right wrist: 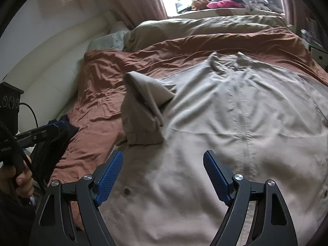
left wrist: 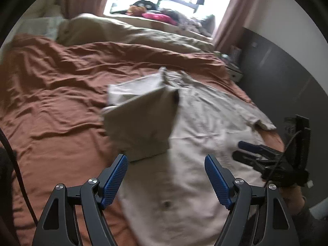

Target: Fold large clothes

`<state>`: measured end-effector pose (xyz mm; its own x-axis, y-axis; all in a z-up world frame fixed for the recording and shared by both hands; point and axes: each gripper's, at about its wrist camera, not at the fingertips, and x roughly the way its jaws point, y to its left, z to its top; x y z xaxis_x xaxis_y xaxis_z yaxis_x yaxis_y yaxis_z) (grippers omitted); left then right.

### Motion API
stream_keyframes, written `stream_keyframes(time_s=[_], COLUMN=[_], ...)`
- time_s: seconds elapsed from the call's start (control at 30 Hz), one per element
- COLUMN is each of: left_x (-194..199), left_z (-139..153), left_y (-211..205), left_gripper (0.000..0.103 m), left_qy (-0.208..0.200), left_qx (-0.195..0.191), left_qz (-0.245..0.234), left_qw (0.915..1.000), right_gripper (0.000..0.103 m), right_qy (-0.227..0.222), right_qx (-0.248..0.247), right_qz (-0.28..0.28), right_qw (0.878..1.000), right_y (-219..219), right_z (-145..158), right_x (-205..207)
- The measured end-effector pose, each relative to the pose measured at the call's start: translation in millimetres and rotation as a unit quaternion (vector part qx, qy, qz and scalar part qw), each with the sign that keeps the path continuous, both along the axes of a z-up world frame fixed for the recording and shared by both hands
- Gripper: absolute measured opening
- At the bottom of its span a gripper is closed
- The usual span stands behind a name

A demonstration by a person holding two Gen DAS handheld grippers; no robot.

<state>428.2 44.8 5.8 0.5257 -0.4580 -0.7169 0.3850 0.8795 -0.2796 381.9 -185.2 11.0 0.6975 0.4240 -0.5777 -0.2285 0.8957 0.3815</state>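
Beige jacket [right wrist: 235, 127] spread flat, front up, across rust-brown bedspread [left wrist: 51, 82], body smoothed out to give a broad base for folding. Left sleeve [right wrist: 143, 114] doubled inward over the chest, ribbed cuff toward the hem, likely first fold toward a narrower shape. Left gripper [left wrist: 166, 176] poised above the lower front, jaws wide apart, nothing between the blue pads [left wrist: 114, 176]. Right gripper [right wrist: 163, 174] likewise spread and empty, angled down over the hem. Opposite sleeve [left wrist: 264, 123] not yet folded, probably next.
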Motion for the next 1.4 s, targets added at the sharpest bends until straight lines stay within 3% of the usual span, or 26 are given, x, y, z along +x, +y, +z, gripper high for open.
stream_keyframes(time_s=[0.3,0.6,0.8,0.83,0.87,0.93,1.03,1.23,1.4], left_x=[2,8,9,10,10,12,15,20,25], left_z=[-39,-86,-107,-110,-112,-114,-117,-123,-129], left_y=[67,117,122,120,120,117,112,92,77], left_gripper=[0.079,0.078,0.078,0.078,0.078,0.078,0.078,0.078,0.078], left_qy=[0.014,0.051,0.068,0.071,0.072,0.072,0.075,0.079,0.084], left_qx=[0.028,-0.004,-0.002,-0.001,0.000,0.002,0.001,0.003,0.004], left_qz=[0.081,0.133,0.139,0.138,0.137,0.134,0.133,0.121,0.111], left_qw=[0.9962,0.9899,0.9879,0.9879,0.9880,0.9884,0.9883,0.9896,0.9903], right_gripper=[0.080,0.080,0.080,0.073,0.045,0.012,0.005,0.004,0.004], right_qy=[-0.013,-0.015,-0.035,-0.045,-0.054,-0.056,-0.046,-0.023,0.045], right_qx=[-0.051,-0.128,-0.168,-0.170,-0.169,-0.166,-0.164,-0.166,-0.151], right_qz=[0.051,0.000,-0.019,-0.024,-0.026,-0.027,-0.039,-0.069,-0.099], right_qw=[0.997,0.992,0.985,0.984,0.984,0.984,0.985,0.983,0.983], right_y=[63,94,111,110,110,105,90,64,38], right_z=[4,21,21,21,21,13,-1,-30,-64], right_x=[41,124,158,159,156,150,147,133,135])
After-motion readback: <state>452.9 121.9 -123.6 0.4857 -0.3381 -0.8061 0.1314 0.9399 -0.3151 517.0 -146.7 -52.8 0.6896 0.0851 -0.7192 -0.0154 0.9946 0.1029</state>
